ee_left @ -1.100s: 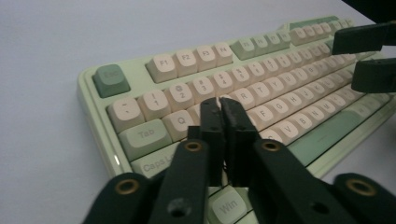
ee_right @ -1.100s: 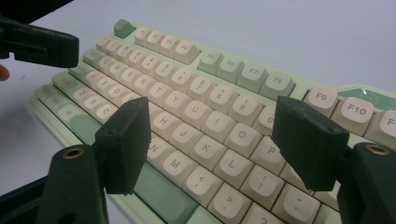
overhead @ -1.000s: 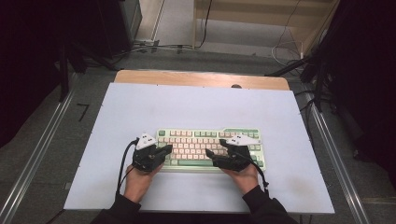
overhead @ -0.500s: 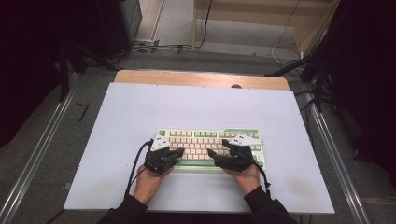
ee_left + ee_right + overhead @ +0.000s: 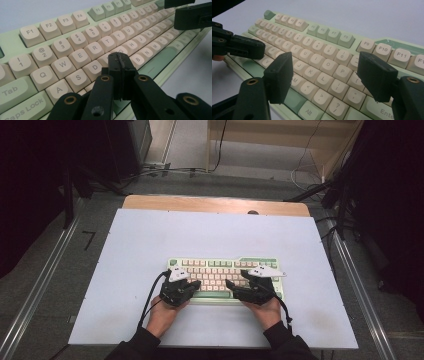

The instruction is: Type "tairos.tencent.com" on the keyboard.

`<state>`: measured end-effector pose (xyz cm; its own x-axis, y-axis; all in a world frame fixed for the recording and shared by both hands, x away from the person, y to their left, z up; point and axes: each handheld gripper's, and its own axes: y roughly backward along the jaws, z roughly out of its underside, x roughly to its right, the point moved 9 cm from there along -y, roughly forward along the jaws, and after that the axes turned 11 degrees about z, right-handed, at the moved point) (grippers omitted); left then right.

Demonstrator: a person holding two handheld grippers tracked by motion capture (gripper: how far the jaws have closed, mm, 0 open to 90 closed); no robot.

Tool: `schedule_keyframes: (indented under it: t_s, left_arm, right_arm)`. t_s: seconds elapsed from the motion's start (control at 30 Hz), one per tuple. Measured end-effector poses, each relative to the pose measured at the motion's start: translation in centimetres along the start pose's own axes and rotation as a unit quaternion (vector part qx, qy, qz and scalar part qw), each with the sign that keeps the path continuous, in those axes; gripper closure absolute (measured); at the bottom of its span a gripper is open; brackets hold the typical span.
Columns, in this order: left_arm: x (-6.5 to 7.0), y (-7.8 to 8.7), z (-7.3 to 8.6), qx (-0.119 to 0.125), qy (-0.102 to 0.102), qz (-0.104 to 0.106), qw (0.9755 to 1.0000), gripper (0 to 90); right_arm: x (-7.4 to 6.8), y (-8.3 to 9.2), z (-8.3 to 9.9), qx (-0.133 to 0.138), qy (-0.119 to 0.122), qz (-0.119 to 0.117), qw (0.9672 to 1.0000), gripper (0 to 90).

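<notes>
I had both grippers over the pale green keyboard with cream keycaps (image 5: 225, 277), which lay flat on the white-topped desk (image 5: 150, 240), toward its near half and slightly right of centre, long side running across. My left gripper (image 5: 192, 285) sat over the left part of the keyboard, hand (image 5: 162, 315) coming in from the near edge. Its jaws were fully closed, pad pressed to pad, with nothing between them. In the left gripper view the closed tip (image 5: 120, 61) hung over the home row around the F and G keys, with D and S just to its left; I couldn't tell whether the tip touched a keycap. My right gripper (image 5: 235, 287) was over the right part of the keyboard, held by my right hand (image 5: 267, 310). Its jaws stood wide apart and held nothing. In the right gripper view (image 5: 325, 75) the two black pads framed the letter keys, K, L, O and P showing in the gap, and the pads looked to be above the keycaps rather than on them. The two grippers pointed inward at each other, near but apart. A wooden strip (image 5: 215, 204) ran along the desk's far edge. Cables (image 5: 150, 300) trailed from the grippers back to me.
</notes>
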<state>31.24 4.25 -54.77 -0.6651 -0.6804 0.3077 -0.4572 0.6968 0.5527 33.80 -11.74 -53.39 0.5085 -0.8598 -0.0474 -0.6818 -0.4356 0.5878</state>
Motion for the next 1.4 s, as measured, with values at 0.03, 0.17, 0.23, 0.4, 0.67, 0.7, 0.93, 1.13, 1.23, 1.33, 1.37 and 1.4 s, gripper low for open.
schedule_keyframes:
  t_s: [0.03,0.17,0.23,0.4,0.67,0.7,0.93,1.13,1.23,1.33,1.37,1.4]
  left_arm:
    - [0.0,0.0,0.0,-0.001,0.000,0.000,1.0000,90.0]
    - [0.0,-0.2,0.2,-0.008,0.001,-0.001,1.0000,90.0]
    - [0.0,-0.1,0.3,-0.009,0.003,-0.001,1.0000,90.0]
    - [0.0,-0.1,0.2,-0.007,0.004,-0.001,1.0000,89.2]
    - [0.1,0.6,-0.5,0.025,0.007,0.013,0.9996,65.8]
    - [0.0,0.7,-0.6,0.032,0.005,0.011,0.9994,60.5]
    - [-1.4,1.6,-1.4,0.069,0.008,-0.028,0.9972,39.6]
    - [-3.1,2.6,-1.8,0.092,0.023,-0.067,0.9933,38.1]
    - [-3.5,2.7,-1.9,0.092,0.027,-0.074,0.9926,41.0]
    - [-3.5,2.5,-2.0,0.088,0.022,-0.070,0.9934,58.2]
    - [-3.4,2.4,-2.0,0.086,0.018,-0.065,0.9940,65.7]
    - [-3.2,2.2,-2.0,0.082,0.016,-0.059,0.9948,72.2]
  right_arm:
    - [0.0,0.0,0.0,0.000,0.001,0.000,1.0000,27.5]
    - [0.1,0.0,0.1,-0.001,0.001,0.001,1.0000,27.5]
    - [0.0,0.0,0.1,-0.002,0.001,0.001,1.0000,27.5]
    - [0.0,0.0,0.1,-0.003,0.003,0.001,1.0000,27.5]
    - [0.0,0.0,0.1,-0.002,0.004,0.002,1.0000,27.5]
    - [0.0,0.0,0.1,-0.002,0.004,0.002,1.0000,27.5]
    - [0.0,0.0,0.1,-0.003,0.003,0.002,1.0000,27.5]
    - [0.1,0.0,0.2,-0.003,0.003,0.003,1.0000,27.5]
    - [0.2,0.1,0.3,-0.003,0.002,0.005,1.0000,27.5]
    - [0.5,0.3,0.4,-0.002,-0.002,0.009,1.0000,27.7]
    - [0.5,0.4,0.4,-0.002,-0.002,0.009,1.0000,27.7]
    - [0.6,0.4,0.5,-0.003,-0.004,0.011,0.9999,27.7]
